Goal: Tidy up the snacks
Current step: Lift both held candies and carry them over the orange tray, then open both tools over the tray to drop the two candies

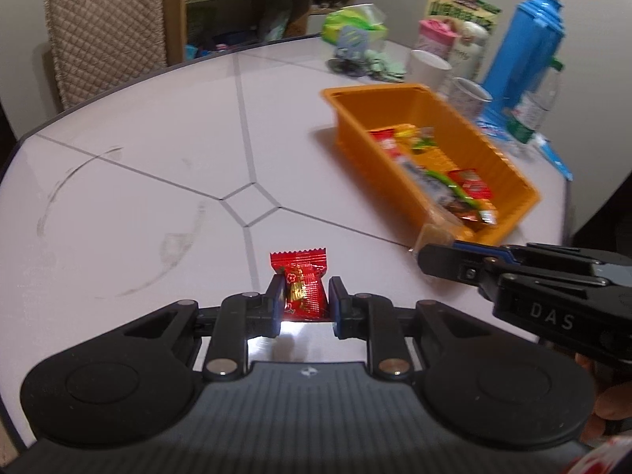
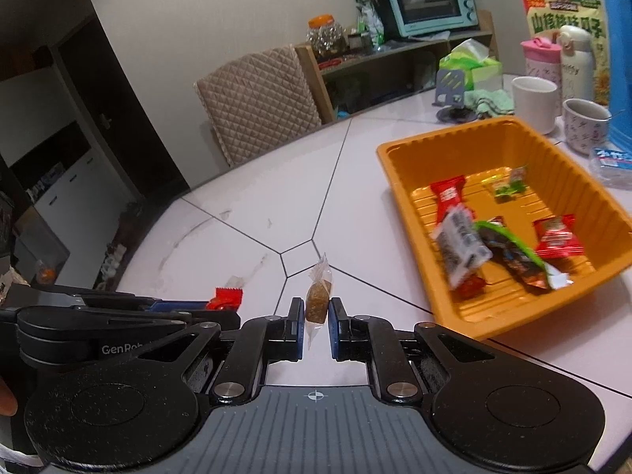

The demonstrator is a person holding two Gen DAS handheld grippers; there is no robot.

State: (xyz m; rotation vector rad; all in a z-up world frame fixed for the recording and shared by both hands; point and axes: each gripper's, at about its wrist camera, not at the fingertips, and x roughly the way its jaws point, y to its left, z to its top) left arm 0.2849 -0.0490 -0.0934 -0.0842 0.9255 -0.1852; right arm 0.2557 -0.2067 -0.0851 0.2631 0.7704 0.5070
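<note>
My left gripper (image 1: 305, 291) is shut on a red wrapped candy (image 1: 302, 284), held above the white table (image 1: 158, 138). My right gripper (image 2: 316, 308) is shut on a clear-wrapped brown candy (image 2: 318, 298), also off the table. An orange tray (image 2: 399, 173) with several wrapped snacks inside lies to the right of both grippers. In the left wrist view the right gripper (image 1: 428, 256) reaches in from the right, near the tray's (image 1: 509, 166) near corner. In the right wrist view the left gripper (image 2: 221, 302) shows at the left, the red candy (image 2: 227, 298) at its tip.
Behind the tray stand a white mug (image 2: 534, 102), a patterned cup (image 2: 584, 124), a blue jug (image 1: 525, 47), a water bottle (image 1: 535, 106), flasks and a snack bag (image 2: 568, 23). A quilted chair (image 2: 256, 106) and a shelf with a teal oven (image 2: 430, 2) lie beyond the table's far edge.
</note>
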